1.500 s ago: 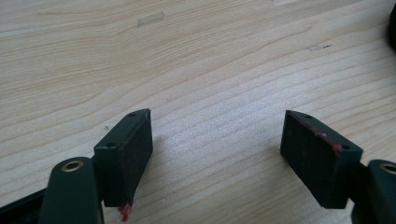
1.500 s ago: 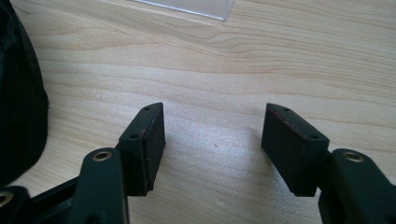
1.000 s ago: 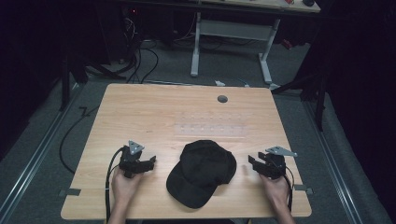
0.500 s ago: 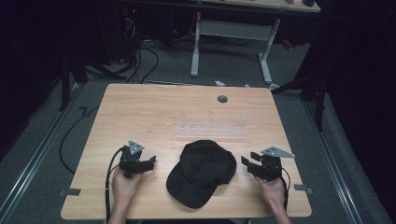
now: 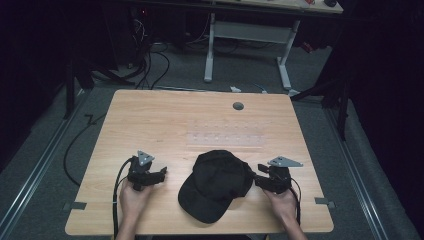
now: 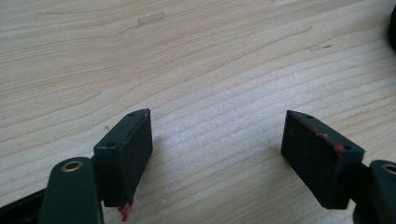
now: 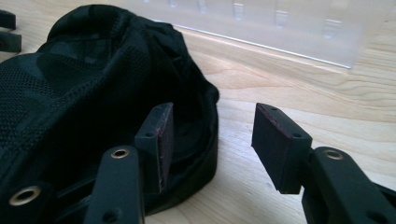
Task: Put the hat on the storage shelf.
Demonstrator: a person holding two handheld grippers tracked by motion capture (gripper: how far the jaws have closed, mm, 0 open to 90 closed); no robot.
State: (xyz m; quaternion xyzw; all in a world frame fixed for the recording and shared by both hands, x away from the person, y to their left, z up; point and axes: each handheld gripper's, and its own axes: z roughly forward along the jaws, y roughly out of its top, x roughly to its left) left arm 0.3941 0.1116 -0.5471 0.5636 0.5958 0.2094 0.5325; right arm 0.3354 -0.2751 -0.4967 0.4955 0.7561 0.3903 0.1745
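A black cap [image 5: 216,184] lies on the wooden table [image 5: 165,120] near the front edge, its brim toward the person. My right gripper [image 5: 253,178] is at the cap's right side, open. In the right gripper view the cap [image 7: 84,102] is at the left, and the left jaw reaches into the cap's open back while the right jaw stands over bare wood; my right gripper [image 7: 212,140] has not closed on the fabric. My left gripper [image 5: 161,174] rests left of the cap, apart from it. In its own view my left gripper [image 6: 217,149] is open wide over bare wood.
A clear plastic strip [image 5: 225,139] lies flat on the table behind the cap, also seen as a clear strip [image 7: 280,28] in the right gripper view. A round grommet [image 5: 238,106] sits near the far edge. Cables and a desk frame [image 5: 250,35] stand on the floor beyond.
My right gripper has moved left toward the cap and now reaches its back edge. The left gripper has stayed where it was.
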